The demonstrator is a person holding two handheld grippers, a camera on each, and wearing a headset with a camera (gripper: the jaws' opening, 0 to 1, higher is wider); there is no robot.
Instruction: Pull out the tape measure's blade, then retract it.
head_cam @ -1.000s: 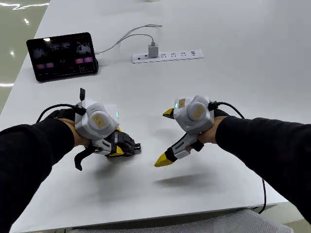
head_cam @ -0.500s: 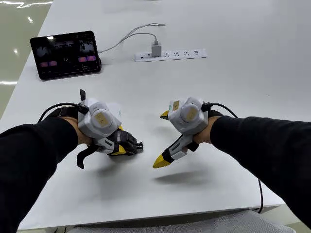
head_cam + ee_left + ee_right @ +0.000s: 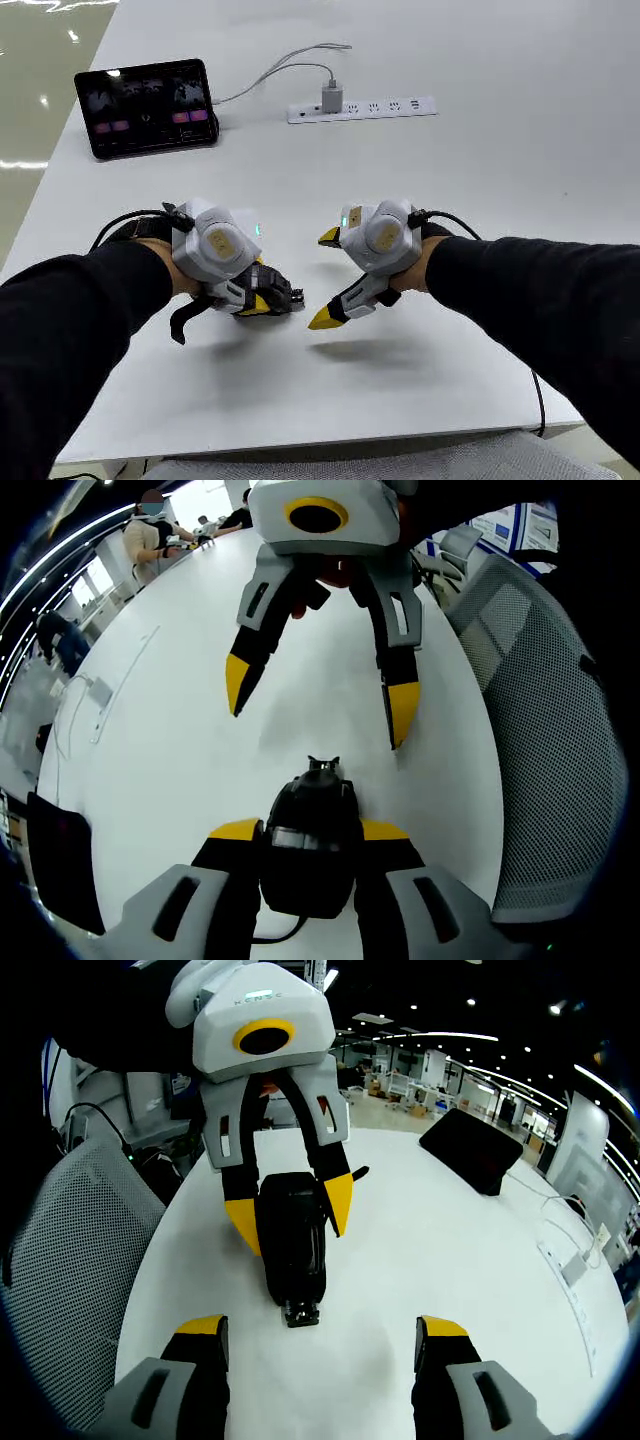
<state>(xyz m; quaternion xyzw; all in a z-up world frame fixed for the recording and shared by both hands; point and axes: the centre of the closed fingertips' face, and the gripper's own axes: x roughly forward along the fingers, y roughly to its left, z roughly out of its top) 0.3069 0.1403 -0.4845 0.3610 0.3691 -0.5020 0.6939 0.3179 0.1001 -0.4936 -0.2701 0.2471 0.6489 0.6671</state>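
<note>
Clamping a black, rounded tape measure (image 3: 288,1235) tight between the yellow-tipped fingers of the left gripper (image 3: 310,830), low over the near part of the white counter (image 3: 480,150); touching the surface or hanging just above it, not telling which. Showing of the blade just the small metal end hook (image 3: 300,1312) at the case mouth, pointing toward the right gripper (image 3: 320,1328). Holding the right gripper's fingers wide apart, gripping nothing, just beside the tape measure and facing it. Wearing black sleeves (image 3: 70,310) on both arms. Seeing, farther back on the left, a black tablet (image 3: 150,105) with a lit screen, and to its right a white power strip (image 3: 362,107) carrying a white plug (image 3: 332,98) and its cable.
</note>
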